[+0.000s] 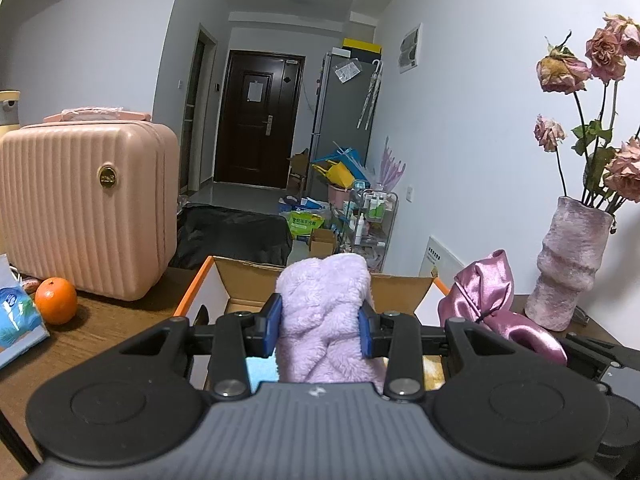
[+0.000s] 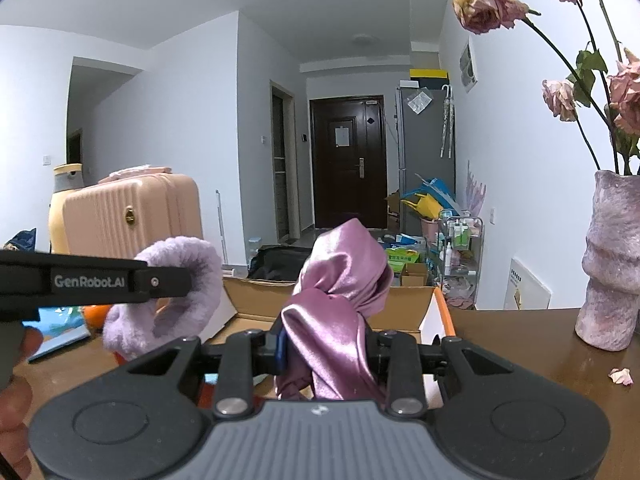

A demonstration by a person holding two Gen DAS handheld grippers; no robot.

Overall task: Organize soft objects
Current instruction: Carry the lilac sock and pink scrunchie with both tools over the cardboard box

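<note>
Left claw [image 1: 320, 330]: pinches the fluffy lilac cloth [image 1: 326, 312] between its blue pads; centre of the left wrist view.
Fluffy lilac cloth: stands up out of the left claw, in front of the open cardboard box [image 1: 248, 280]. In the right wrist view it appears as a curled loop [image 2: 176, 292] at left centre, beside the black bar of the left claw.
Right claw [image 2: 326, 350]: pressed together on the pink satin cloth [image 2: 340, 304]; lower centre of the right wrist view.
Pink satin cloth: bunched and draped over the right claw, in front of the box [image 2: 404, 304]. In the left wrist view it shows at right centre [image 1: 484, 300], just beside the box's orange-edged flap.
Cardboard box: flaps open, on the brown bench [image 1: 100, 332]; interior mostly hidden behind both cloths.
Left wrist view only: an orange [image 1: 56, 300] at lower left, in front of the pink ribbed case [image 1: 88, 208]; a blue printed pack [image 1: 18, 316] at the left edge.
Right wrist view only: a fallen petal [image 2: 621, 376] on the bench at lower right; part of a hand [image 2: 16, 360] at the left edge.
Both views: a pink textured vase [image 1: 568, 264] with dried roses at the right edge; a dark door [image 1: 256, 128] in the background.
</note>
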